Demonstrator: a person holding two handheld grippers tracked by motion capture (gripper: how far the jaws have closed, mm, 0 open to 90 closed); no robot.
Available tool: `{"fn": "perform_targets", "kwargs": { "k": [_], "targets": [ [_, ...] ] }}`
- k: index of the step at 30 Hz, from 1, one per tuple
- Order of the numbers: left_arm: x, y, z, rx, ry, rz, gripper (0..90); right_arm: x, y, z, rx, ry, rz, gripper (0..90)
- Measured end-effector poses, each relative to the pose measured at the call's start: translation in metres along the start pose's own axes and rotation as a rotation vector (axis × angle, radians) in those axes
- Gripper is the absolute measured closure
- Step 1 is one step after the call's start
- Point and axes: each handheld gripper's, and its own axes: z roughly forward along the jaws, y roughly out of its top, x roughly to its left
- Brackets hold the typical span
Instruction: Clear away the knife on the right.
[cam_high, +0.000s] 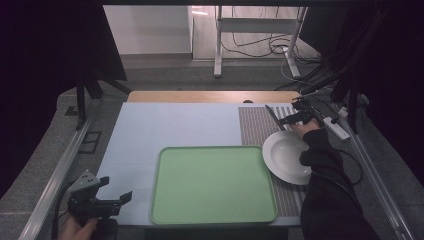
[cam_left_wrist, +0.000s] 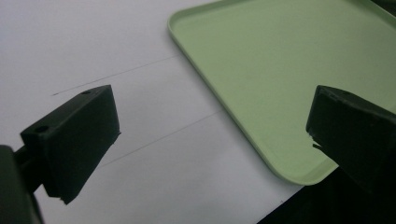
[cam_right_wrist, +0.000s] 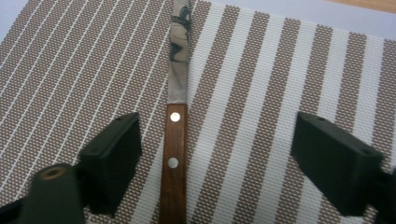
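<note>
Here, wide-open right tongs (cam_right_wrist: 217, 161) straddle a wooden-handled knife (cam_right_wrist: 173, 154) on the woven striped mat (cam_right_wrist: 261, 93).

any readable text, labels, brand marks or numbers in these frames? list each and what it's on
None: no view carries readable text.
Knife: wooden handle with two plain rivets, no stamp on the blade.
Green tray, white plate, striped placemat: unmarked.
Left gripper, right gripper: no legible labels.
Power strip at the table's right edge: too small to read.
</note>
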Motion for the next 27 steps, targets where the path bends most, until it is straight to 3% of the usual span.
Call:
{"fn": "perform_targets", "kwargs": {
  "k": [4,7,13,15,16,17,18,19,20,24,25,27],
  "targets": [
    [0.0,0.0,0.0,0.0,0.0,0.0,2.5,0.007,0.002,0.002,0.006,0.009,-0.003,0.0],
    [0.0,0.0,0.0,0.001,0.001,0.002,2.5,0.014,0.002,0.006,0.026,-0.012,-0.054,0.0],
    [0.0,0.0,0.0,0.0,0.0,0.001,2.5,0.021,0.002,0.019,0.075,-0.021,-0.079,0.0],
    [0.0,0.0,0.0,0.0,0.0,0.001,2.5,0.021,0.002,0.023,0.084,-0.032,-0.081,11.2],
    [0.0,0.0,0.0,0.0,0.0,0.002,2.5,0.021,0.002,0.023,0.084,-0.032,-0.081,11.2],
    [0.0,0.0,0.0,0.001,0.001,0.002,2.5,0.021,0.002,0.024,0.109,-0.012,-0.092,24.2],
    [0.0,0.0,0.0,0.001,0.001,0.003,2.5,0.021,0.002,0.024,0.109,-0.012,-0.092,24.2],
    [0.0,0.0,0.0,0.002,0.002,0.005,2.5,0.022,0.002,0.024,0.101,-0.015,-0.087,33.8],
    [0.0,0.0,0.0,0.002,0.002,0.005,2.5,0.022,0.002,0.024,0.101,-0.015,-0.087,33.8],
    [0.0,0.0,0.0,0.002,0.003,0.006,2.5,0.023,0.005,0.02,0.11,0.006,-0.111,64.7],
    [-0.001,0.0,0.0,0.003,0.003,0.006,2.5,0.023,0.004,0.018,0.117,0.015,-0.129,75.8],
    [-0.001,0.0,0.0,0.003,0.003,0.007,2.5,0.022,0.004,0.018,0.121,0.012,-0.13,77.0]
  ]
}}
